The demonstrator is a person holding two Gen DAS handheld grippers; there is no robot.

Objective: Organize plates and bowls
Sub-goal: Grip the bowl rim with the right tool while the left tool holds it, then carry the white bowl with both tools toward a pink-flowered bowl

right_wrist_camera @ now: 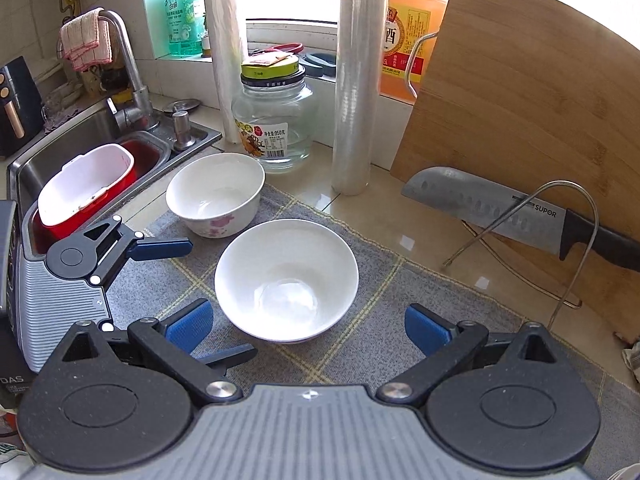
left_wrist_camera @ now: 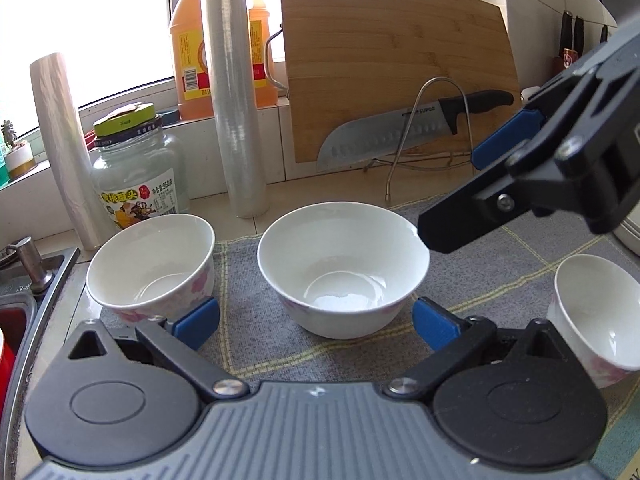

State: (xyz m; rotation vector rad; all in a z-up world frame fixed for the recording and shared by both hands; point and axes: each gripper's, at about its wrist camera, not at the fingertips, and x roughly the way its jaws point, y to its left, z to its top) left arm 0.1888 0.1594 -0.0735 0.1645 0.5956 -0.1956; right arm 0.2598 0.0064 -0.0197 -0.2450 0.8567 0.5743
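Note:
Three white bowls with pink flower prints stand on a grey checked mat [left_wrist_camera: 472,272]. The middle bowl [left_wrist_camera: 343,268] sits straight ahead of my open left gripper [left_wrist_camera: 316,322], between its blue pads; it also shows in the right wrist view [right_wrist_camera: 286,280]. A left bowl [left_wrist_camera: 152,266] stands at the mat's left edge, also in the right wrist view [right_wrist_camera: 216,194]. A third bowl [left_wrist_camera: 596,316] stands at the right. My right gripper [right_wrist_camera: 308,326] is open and empty, just short of the middle bowl; from the left wrist view it hangs above the middle bowl's right rim [left_wrist_camera: 472,196].
A sink [right_wrist_camera: 92,140] with a red and white tub [right_wrist_camera: 86,190] lies left. A glass jar [right_wrist_camera: 276,120], two film rolls [right_wrist_camera: 354,80], an orange bottle [left_wrist_camera: 188,48] and a bamboo cutting board [left_wrist_camera: 396,64] with a knife [right_wrist_camera: 500,210] on a wire rack stand behind the mat.

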